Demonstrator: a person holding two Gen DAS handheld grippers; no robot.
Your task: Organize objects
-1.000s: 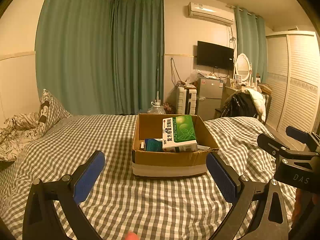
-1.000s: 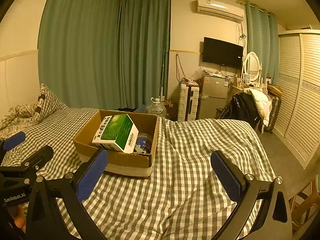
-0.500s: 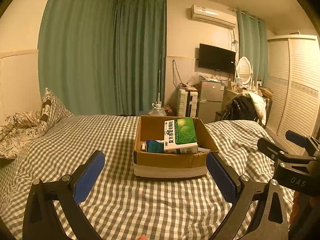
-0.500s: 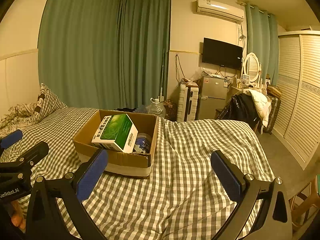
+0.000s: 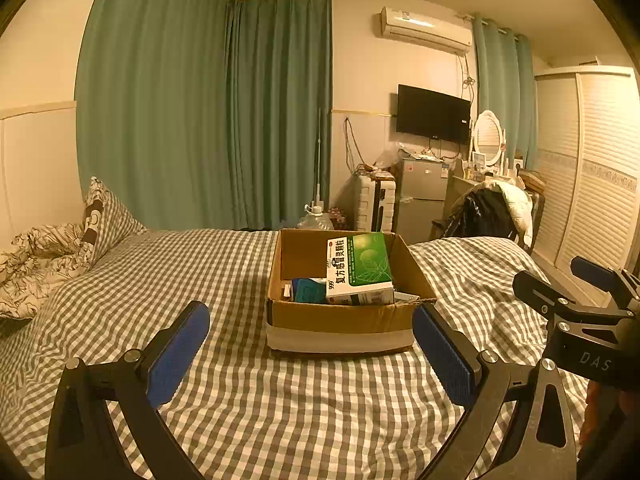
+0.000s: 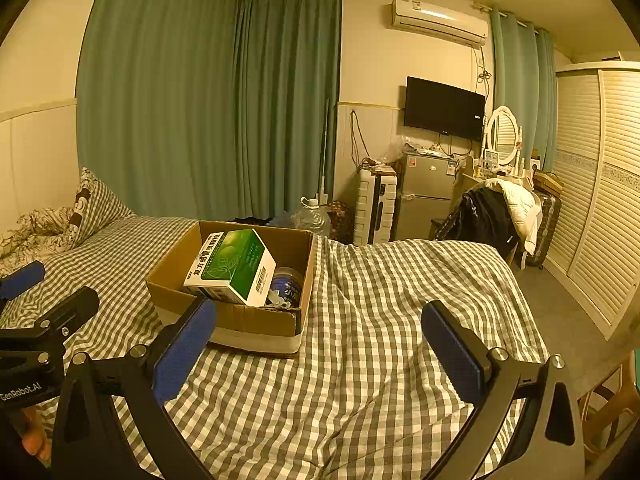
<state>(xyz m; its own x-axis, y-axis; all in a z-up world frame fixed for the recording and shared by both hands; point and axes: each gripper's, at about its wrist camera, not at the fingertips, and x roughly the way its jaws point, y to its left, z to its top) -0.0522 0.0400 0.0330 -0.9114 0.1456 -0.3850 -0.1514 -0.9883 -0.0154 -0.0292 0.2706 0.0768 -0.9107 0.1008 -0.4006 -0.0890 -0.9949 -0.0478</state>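
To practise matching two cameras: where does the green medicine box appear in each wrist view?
Left wrist view: green medicine box right of centre, propped in the cardboard box.
Right wrist view: green medicine box left of centre, in the same cardboard box.
Shared landmark: wall television.

One cardboard box (image 5: 340,316) on one bed (image 5: 200,280); inside, one green medicine carton (image 5: 358,268), one blue box (image 5: 308,290), one dark jar (image 6: 286,286).

- The green-and-white medicine box (image 5: 358,268) in the cardboard box (image 5: 340,316) bears "999" and Chinese characters.
- The right tongs (image 5: 576,300), seen from the left wrist, read "DAS".
- The left tongs (image 6: 44,308), seen from the right wrist, read "GenRobot.AI".
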